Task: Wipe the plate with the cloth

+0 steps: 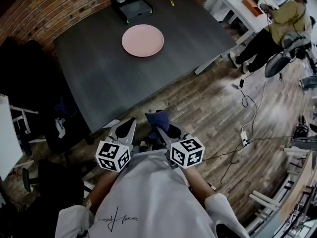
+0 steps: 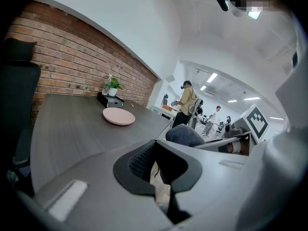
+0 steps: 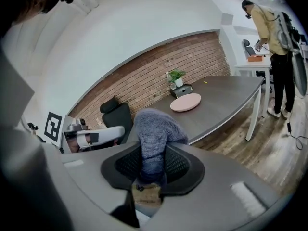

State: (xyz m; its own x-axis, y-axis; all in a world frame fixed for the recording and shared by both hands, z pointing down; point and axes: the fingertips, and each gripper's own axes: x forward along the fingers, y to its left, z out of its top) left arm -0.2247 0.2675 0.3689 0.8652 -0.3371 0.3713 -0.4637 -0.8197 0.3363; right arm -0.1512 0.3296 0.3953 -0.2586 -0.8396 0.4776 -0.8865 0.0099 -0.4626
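Head view: the pink plate is set on the desk, well apart from both grippers. The blue cloth is clenched in the right gripper jaws, likely readied for wiping; the left gripper jaws are pressed together, empty.

No word or number can be read anywhere. The white shirt carries a dark print in a handwritten style, too small and scrawled to make out. The cubes on the left tool and right tool bear only square black-and-white marker patterns, no letters.
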